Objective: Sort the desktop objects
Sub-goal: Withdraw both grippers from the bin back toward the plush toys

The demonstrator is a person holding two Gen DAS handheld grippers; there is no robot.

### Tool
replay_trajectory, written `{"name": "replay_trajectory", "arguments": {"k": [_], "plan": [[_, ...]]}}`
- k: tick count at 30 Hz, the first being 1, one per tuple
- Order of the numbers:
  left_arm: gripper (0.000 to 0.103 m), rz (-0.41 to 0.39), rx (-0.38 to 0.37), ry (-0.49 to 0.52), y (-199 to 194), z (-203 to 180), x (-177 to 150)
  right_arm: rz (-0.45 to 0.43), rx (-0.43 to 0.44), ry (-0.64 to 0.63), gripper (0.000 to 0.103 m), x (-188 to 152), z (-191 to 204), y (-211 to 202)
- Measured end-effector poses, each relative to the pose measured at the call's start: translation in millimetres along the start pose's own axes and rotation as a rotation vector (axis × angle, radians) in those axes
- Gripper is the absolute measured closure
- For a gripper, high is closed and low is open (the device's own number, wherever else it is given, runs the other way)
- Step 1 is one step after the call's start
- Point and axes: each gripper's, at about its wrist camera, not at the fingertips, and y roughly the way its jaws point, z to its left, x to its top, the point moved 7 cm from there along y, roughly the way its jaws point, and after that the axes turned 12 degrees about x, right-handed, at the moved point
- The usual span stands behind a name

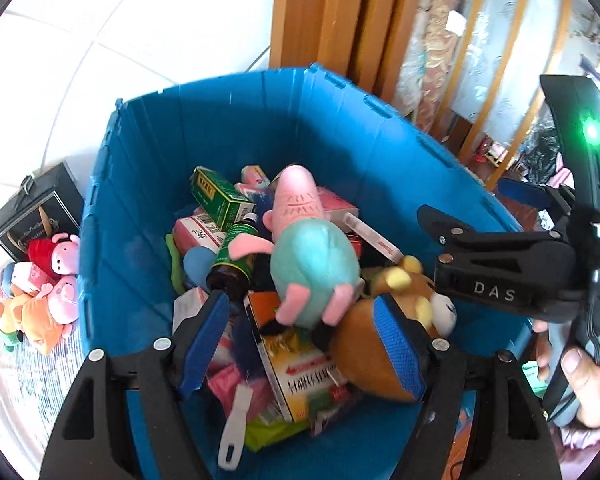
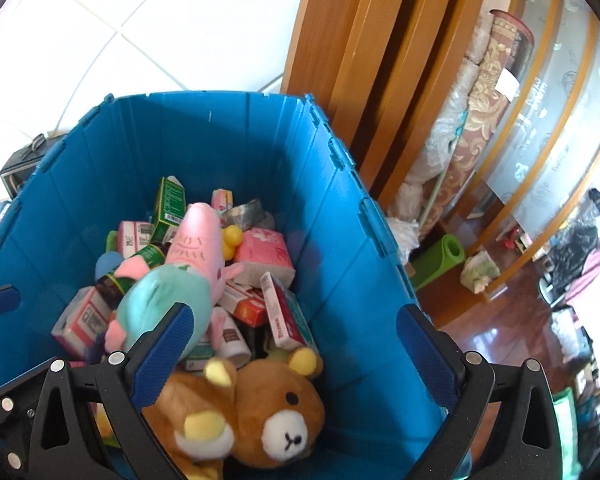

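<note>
Toys and small boxes are lying heaped in the blue crate point(image 2: 236, 136), a brown bear point(image 2: 276, 412) at its near wall, partly hiding those beneath. Both the left hand-held gripper point(image 1: 300, 344) and right hand-held gripper point(image 2: 300, 344) are hanging spread and empty above.

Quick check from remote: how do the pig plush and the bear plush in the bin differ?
The pig plush is pink with a teal body; the bear plush is brown with yellow ears and a white muzzle. The pig is long and slim, the bear round and stubby. The pig lies on top of the boxes mid-pile; the bear sits at the near edge of the blue bin. Both are soft toys lying loose, with neither gripper holding them.
</note>
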Motion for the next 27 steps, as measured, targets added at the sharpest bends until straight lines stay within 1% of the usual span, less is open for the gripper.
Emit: {"name": "replay_trajectory", "arguments": {"k": [3,6,10,12,15,20,23,27], "plan": [[0.029,-0.029,-0.022,-0.007,-19.1,2.3,-13.0,-0.025,-0.011,0.002,0.0,-12.8,5.0,-20.4],[0.029,-0.07,-0.021,0.001,-36.4,6.5,-27.4,-0.057,-0.022,0.006,0.0,-27.2,11.2,-37.0],[0.029,-0.111,-0.025,-0.01,-56.1,18.5,-47.1,-0.082,0.011,0.02,0.0,-48.5,27.9,-55.7],[0.029,-0.137,-0.014,-0.021,-65.6,29.4,-56.8,-0.094,0.024,0.021,0.0,-56.7,39.2,-64.3],[0.029,-0.159,0.022,-0.036,-77.3,50.6,-72.2,-0.11,0.045,0.026,0.0,-68.8,61.1,-74.8],[0.029,-0.193,0.057,-0.043,-97.3,92.1,-101.8,-0.117,0.079,0.011,0.0,-86.1,110.7,-87.8],[0.029,-0.206,0.08,-0.064,-108.2,124.8,-116.5,-0.135,0.104,0.001,0.0,-88.7,145.5,-98.1],[0.029,-0.21,0.115,-0.098,-116.0,175.1,-134.9,-0.14,0.116,-0.029,0.0,-88.3,195.5,-104.6]]}}
